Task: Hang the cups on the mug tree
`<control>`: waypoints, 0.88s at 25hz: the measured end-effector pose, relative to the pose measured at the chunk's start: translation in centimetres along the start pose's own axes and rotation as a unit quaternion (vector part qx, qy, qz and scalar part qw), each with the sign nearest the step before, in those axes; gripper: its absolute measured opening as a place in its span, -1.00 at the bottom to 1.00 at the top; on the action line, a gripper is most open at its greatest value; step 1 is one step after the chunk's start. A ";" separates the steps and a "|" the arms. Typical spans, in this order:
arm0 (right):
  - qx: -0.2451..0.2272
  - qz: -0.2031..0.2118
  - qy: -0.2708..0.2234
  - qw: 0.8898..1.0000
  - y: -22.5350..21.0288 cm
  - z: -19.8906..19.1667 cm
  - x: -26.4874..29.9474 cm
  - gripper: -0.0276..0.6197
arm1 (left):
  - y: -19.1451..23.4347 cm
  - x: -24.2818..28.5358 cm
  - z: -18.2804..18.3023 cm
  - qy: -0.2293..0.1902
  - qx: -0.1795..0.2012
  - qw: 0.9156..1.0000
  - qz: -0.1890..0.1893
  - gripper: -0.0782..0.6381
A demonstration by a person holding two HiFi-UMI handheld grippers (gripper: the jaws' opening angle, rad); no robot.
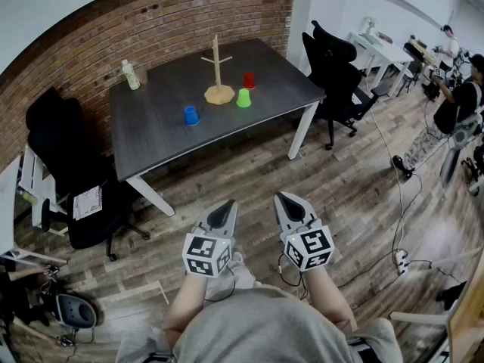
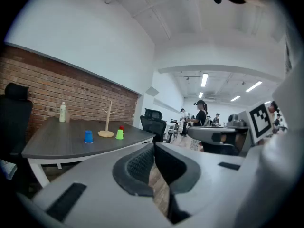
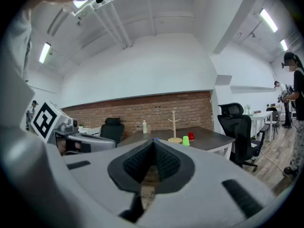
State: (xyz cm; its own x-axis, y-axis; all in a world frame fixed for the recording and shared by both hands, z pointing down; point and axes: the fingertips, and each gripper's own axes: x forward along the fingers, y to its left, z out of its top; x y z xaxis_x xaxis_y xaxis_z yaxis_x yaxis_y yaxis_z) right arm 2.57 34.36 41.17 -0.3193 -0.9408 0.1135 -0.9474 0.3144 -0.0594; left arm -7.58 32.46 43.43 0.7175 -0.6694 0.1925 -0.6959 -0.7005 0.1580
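Brick-walled office | dark table point(image 1: 162, 131) (mug tree point(image 1: 219, 94) atop) | left tool point(image 1: 225, 206), right tool point(image 1: 283, 200) pressed together

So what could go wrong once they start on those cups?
Three things, probably. The red cup and green cup sit close to the mug tree, so the left tool or right tool reaching in might knock the slim tree over. The cups stand upside down, so each may need turning and could slip. And a power strip with its cable lies on the floor beside the table, a possible trip.
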 end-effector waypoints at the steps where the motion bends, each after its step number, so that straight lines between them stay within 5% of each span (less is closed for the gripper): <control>1: -0.002 -0.001 0.001 1.000 0.2 -0.2 -0.6 -0.93 | -0.3 -0.6 -0.2 -0.001 0.002 1.000 0.004 -0.76; 22: -0.004 0.014 -0.008 1.000 3.8 -1.4 -6.2 -0.93 | -1.9 -6.2 -1.4 -0.020 -0.013 0.999 0.038 -0.76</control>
State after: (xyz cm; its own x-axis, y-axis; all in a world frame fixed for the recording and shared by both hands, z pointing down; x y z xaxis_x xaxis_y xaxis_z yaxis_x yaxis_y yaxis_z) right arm 0.94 41.60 41.62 -0.3450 -0.9336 0.0965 -0.9384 0.3412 -0.0544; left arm -10.69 38.30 43.26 0.6622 -0.7306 0.1664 -0.7491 -0.6406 0.1687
